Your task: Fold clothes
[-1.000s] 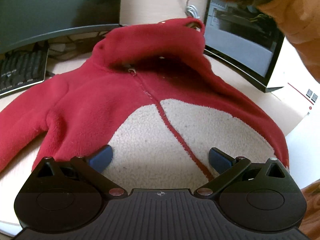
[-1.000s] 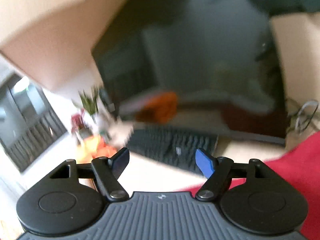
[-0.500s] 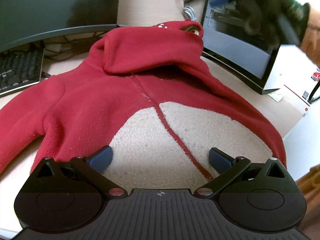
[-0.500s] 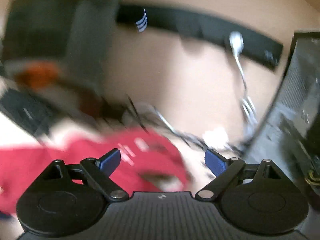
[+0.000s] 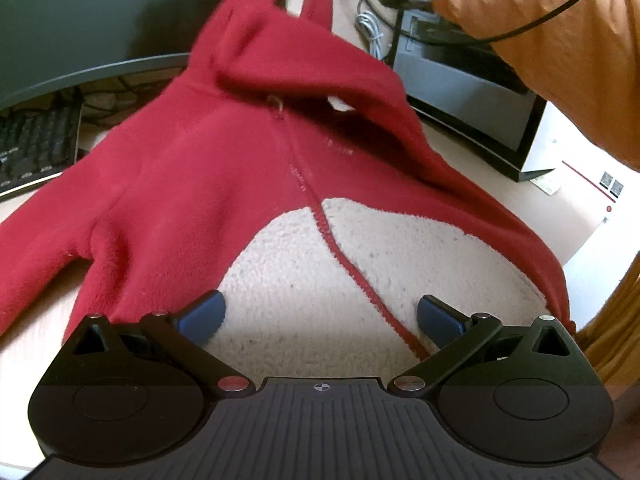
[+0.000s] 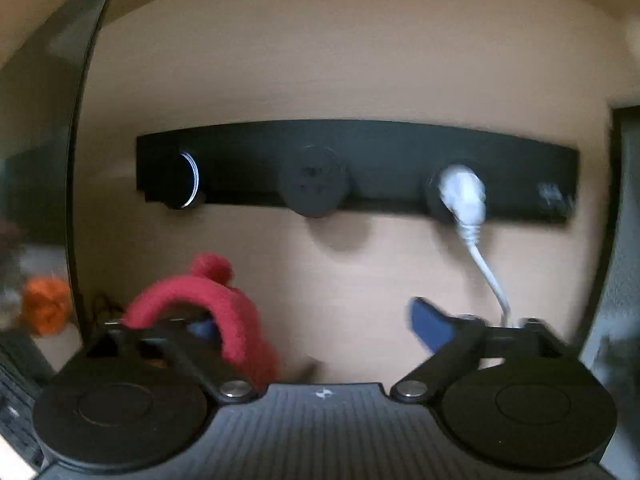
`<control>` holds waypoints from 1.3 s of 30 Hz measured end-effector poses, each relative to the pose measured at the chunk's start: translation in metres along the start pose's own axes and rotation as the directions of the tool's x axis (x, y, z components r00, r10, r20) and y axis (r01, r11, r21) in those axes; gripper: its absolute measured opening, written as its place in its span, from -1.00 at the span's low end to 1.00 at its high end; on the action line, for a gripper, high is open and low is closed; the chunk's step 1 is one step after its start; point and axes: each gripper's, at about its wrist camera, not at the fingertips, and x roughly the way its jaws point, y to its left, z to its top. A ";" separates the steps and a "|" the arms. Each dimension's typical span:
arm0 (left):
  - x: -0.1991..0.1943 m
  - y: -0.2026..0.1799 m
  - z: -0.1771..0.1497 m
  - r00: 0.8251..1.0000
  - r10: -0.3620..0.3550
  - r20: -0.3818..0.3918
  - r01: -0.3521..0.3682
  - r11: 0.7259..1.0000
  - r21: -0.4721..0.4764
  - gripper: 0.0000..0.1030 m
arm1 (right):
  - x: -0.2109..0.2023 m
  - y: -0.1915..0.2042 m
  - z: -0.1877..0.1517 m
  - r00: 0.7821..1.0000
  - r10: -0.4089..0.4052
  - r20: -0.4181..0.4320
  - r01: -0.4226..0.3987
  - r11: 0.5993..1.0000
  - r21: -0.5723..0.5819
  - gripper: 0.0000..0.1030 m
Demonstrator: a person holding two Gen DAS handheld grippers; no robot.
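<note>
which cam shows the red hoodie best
The left wrist view: the red hoodie fills the frame, with zipper, cream belly panel and lifted hood. The right wrist view shows only a red fleece loop draped over the right gripper.

Your left gripper (image 5: 320,316) is matte black plastic with two round housings flanking a ribbed grey centre plate that bears a small crosshair mark, silver-and-reddish pivot screws at the base of each linkage arm, and blue pads on the fingers (image 5: 202,314). Your right gripper (image 6: 320,326) looks built the same way, black with a ribbed plate, silver screws and blue pads, though motion blur softens its details. Your sleeve (image 5: 560,36) is orange, and a thin black cable (image 5: 548,16) runs across it.
</note>
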 end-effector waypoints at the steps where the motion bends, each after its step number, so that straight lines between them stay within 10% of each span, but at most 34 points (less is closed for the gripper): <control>1: 0.000 0.000 0.000 1.000 0.002 0.000 -0.002 1.000 0.000 1.00 | 0.005 0.006 0.001 1.000 0.001 -0.016 -0.001 1.000 -0.031 0.91; 5: 0.001 0.002 0.001 1.000 -0.004 -0.004 0.004 1.000 -0.008 1.00 | 0.030 -0.003 -0.040 0.977 -0.034 -0.211 0.023 0.998 -0.054 0.91; 12: 0.001 0.010 0.008 0.999 -0.035 -0.012 0.035 0.997 -0.070 1.00 | -0.086 -0.009 -0.085 0.996 0.059 -0.065 -0.070 0.979 -0.189 0.89; 18: -0.013 0.053 0.043 0.994 -0.093 0.064 0.108 0.951 -0.290 1.00 | -0.158 0.047 -0.170 0.963 0.206 -0.176 -0.262 0.873 -0.411 0.59; 23: 0.014 0.083 0.098 0.988 0.140 0.071 -0.115 0.953 -0.281 1.00 | -0.184 0.054 -0.220 0.981 0.124 -0.148 -0.178 0.882 -0.437 0.58; 26: 0.049 0.086 0.119 0.978 0.204 0.045 -0.191 0.959 -0.210 0.92 | -0.185 0.064 -0.240 0.982 0.081 -0.171 -0.155 0.864 -0.479 0.24; 28: 0.069 0.085 0.126 0.973 0.231 0.028 -0.224 0.964 -0.144 0.29 | -0.181 0.072 -0.252 0.982 0.044 -0.182 -0.131 0.857 -0.498 0.14; 33: 0.098 0.091 0.125 0.974 0.225 -0.012 -0.225 0.970 -0.089 0.27 | -0.156 0.074 -0.262 0.984 -0.023 -0.176 -0.073 0.852 -0.519 0.10; 36: 0.100 0.086 0.125 0.978 0.210 0.001 -0.210 0.976 -0.052 -0.49 | -0.145 0.067 -0.255 0.986 -0.035 -0.162 -0.052 0.862 -0.505 -0.27; 39: 0.080 0.070 0.131 0.964 0.261 0.046 -0.262 0.965 0.021 -0.75 | -0.153 0.059 -0.240 0.993 -0.032 -0.116 -0.028 0.874 -0.484 -0.50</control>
